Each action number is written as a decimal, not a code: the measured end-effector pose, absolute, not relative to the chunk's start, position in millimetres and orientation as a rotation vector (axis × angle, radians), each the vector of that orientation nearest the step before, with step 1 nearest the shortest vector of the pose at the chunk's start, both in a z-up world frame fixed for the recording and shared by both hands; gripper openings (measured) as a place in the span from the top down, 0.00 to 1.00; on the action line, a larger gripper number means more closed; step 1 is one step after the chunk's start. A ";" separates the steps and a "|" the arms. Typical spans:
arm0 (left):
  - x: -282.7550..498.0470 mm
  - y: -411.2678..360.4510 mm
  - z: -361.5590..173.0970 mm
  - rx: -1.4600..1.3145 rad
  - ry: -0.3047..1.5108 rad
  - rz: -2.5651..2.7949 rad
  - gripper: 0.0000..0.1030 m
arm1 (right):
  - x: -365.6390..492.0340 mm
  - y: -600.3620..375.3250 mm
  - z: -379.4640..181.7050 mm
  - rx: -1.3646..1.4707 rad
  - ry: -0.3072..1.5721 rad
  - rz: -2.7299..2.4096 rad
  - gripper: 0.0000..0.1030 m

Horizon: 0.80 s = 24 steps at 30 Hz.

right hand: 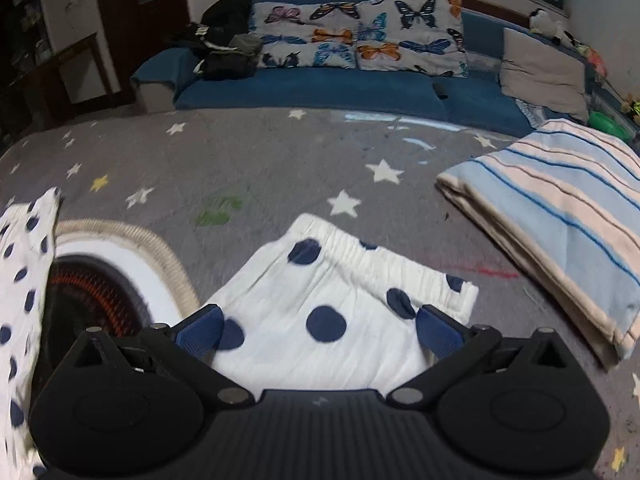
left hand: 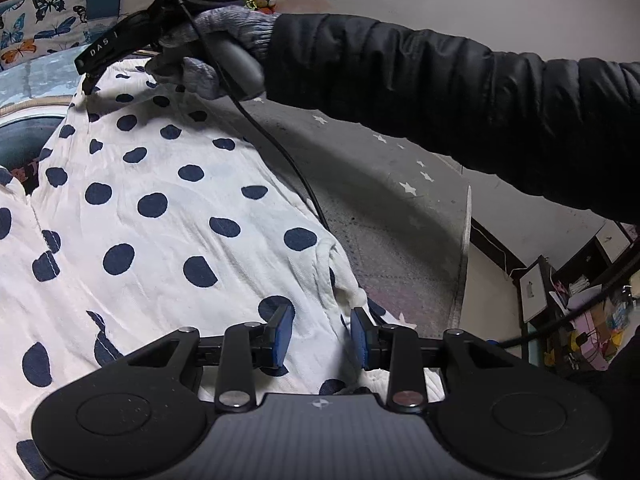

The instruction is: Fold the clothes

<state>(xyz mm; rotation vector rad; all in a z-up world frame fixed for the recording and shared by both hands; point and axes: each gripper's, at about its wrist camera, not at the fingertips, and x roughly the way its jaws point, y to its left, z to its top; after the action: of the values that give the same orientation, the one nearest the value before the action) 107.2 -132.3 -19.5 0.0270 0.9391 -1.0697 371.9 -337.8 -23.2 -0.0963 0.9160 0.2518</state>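
Note:
A white garment with navy dots [left hand: 160,208] lies spread over a grey star-patterned carpet [left hand: 380,184]. At the bottom of the left wrist view my left gripper [left hand: 320,334] is shut on a bunched edge of it, the blue pads on either side of the fold. My right gripper [left hand: 90,76], held by a gloved hand in a black sleeve, touches the garment's far corner. In the right wrist view the right gripper [right hand: 320,332] stands wide open over the garment's gathered waistband [right hand: 340,256]. A raised part of the garment [right hand: 24,264] hangs at the left.
A folded striped blanket [right hand: 560,216] lies on the carpet at the right. A round rope-edged mat [right hand: 132,248] sits under the garment's left side. Behind is a blue sofa [right hand: 320,88] with butterfly cushions and dark clothes. A black cable [left hand: 280,152] runs across the garment.

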 end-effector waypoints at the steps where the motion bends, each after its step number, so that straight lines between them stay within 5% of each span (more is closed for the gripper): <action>1: 107.3 -132.4 -19.7 0.023 0.939 -1.070 0.67 | 374.1 -337.9 -23.4 -0.093 0.914 0.249 0.00; 24: 107.8 -133.7 -17.1 0.015 0.924 -1.044 0.60 | 365.5 -330.3 -18.7 -0.090 0.924 0.278 0.00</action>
<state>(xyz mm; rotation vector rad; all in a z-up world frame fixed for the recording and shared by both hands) 107.8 -133.7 -17.1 0.0146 0.9240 -1.0438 365.5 -330.3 -18.7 -0.0903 0.9241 0.2780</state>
